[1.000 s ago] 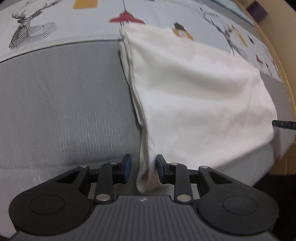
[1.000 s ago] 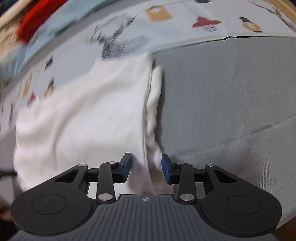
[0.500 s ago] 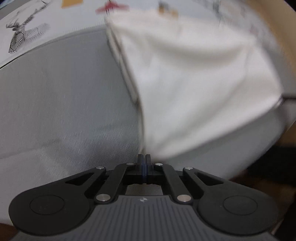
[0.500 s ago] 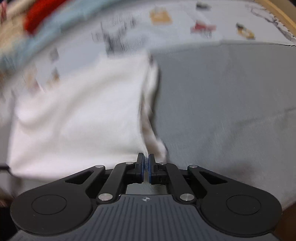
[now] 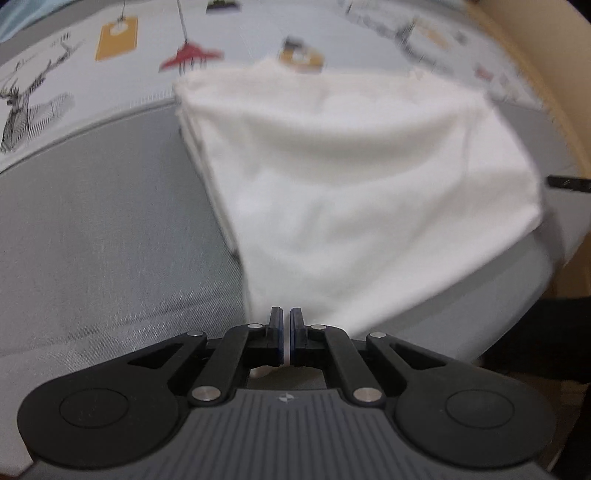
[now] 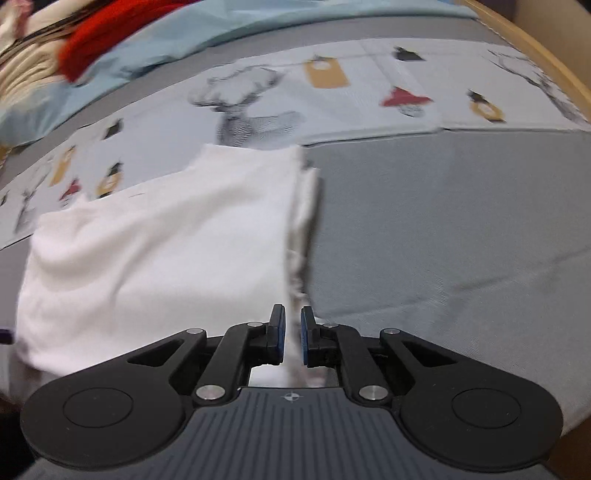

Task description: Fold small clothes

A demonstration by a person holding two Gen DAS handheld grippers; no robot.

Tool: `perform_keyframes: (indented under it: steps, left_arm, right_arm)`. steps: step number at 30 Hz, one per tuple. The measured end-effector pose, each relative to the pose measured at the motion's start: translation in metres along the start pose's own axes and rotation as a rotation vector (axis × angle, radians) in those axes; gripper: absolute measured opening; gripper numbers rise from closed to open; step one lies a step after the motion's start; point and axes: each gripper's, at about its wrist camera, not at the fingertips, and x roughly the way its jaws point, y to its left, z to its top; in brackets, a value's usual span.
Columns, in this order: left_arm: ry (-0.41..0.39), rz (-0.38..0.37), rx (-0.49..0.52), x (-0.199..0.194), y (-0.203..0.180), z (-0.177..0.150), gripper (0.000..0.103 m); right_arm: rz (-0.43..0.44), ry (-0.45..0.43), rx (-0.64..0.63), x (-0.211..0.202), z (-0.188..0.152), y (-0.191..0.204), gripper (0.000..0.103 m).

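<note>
A white folded garment (image 5: 351, 192) lies on the grey bed sheet (image 5: 103, 221), its far edge over a patterned cloth. My left gripper (image 5: 286, 317) is shut on the garment's near left corner, with white fabric pinched between the blue pads. In the right wrist view the same garment (image 6: 166, 240) spreads to the left. My right gripper (image 6: 292, 315) grips its near right corner at the layered edge. Its jaws are opening slightly, with the cloth still filling the gap between the pads. The near edge of the garment is lifted off the sheet.
A patterned cloth (image 6: 258, 103) with deer and tags crosses the bed behind the garment. Beyond it lie light blue fabric (image 6: 184, 33) and a red item (image 6: 99, 37). A wooden bed frame (image 6: 535, 48) curves along the right. Bare grey sheet (image 6: 443, 221) lies right of the garment.
Both grippers stood open around the garment's near corners, then closed on them. The near edge has since risen and the views have shifted over the garment.
</note>
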Motion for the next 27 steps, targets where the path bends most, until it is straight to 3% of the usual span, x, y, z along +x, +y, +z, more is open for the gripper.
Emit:
perform_keyframes:
  steps: [3,7,18,20,23,25,27]
  left_arm:
    - [0.062,0.046,0.021,0.014,-0.001,-0.003,0.003]
    - [0.062,0.052,0.03,0.014,-0.005,0.0,0.004]
    - [0.049,0.051,0.016,0.011,-0.005,0.007,0.006]
    - [0.006,0.043,-0.007,0.001,-0.005,0.011,0.01]
    - [-0.052,0.01,-0.073,-0.008,0.003,0.018,0.014]
    - [-0.001,0.055,-0.107,0.005,0.011,0.019,0.014]
    - [0.061,0.113,-0.118,0.017,0.016,0.019,0.018]
  right_arm:
    - [-0.046,0.087,-0.095,0.02,-0.006,0.013,0.009]
    - [-0.135,0.206,-0.152,0.043,-0.015,0.016,0.012]
    - [-0.124,0.197,-0.158,0.046,-0.016,0.018,0.013]
    - [-0.126,0.172,-0.15,0.043,-0.014,0.019,0.013]
    - [-0.104,0.057,-0.108,0.026,-0.005,0.016,0.013]
    - [-0.114,0.015,-0.071,0.023,-0.002,0.01,0.013]
    - [-0.147,0.052,-0.079,0.03,-0.004,0.008,0.013]
